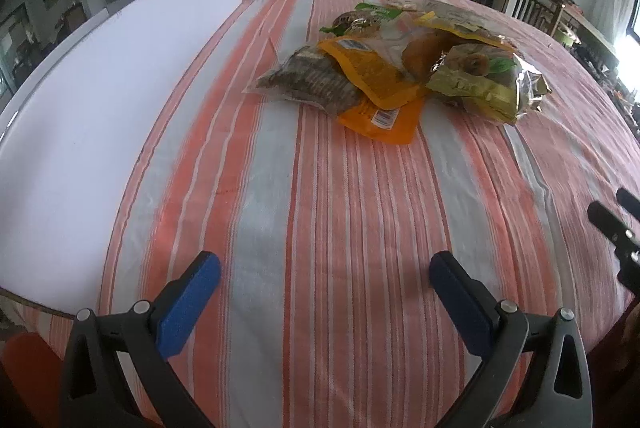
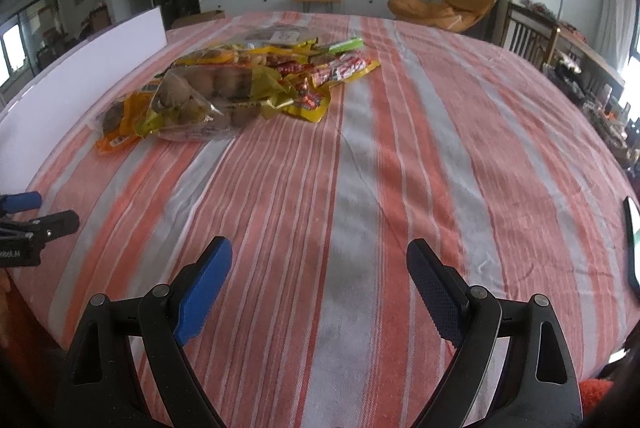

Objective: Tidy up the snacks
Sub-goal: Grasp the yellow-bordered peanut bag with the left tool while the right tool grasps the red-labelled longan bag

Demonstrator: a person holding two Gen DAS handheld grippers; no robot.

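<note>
A heap of snack bags lies on the striped tablecloth, far ahead of my left gripper, which is open and empty. On its near side are an orange pouch and a clear bag of dark snacks; a gold-green bag is on its right. In the right wrist view the same heap sits ahead and to the left, with red-and-yellow packets at its right edge. My right gripper is open and empty, low over bare cloth.
A white board covers the table's left side. A dark phone lies at the table's right edge. The other gripper shows at the frame edge in each view. Chairs, a sofa and a television stand beyond the table.
</note>
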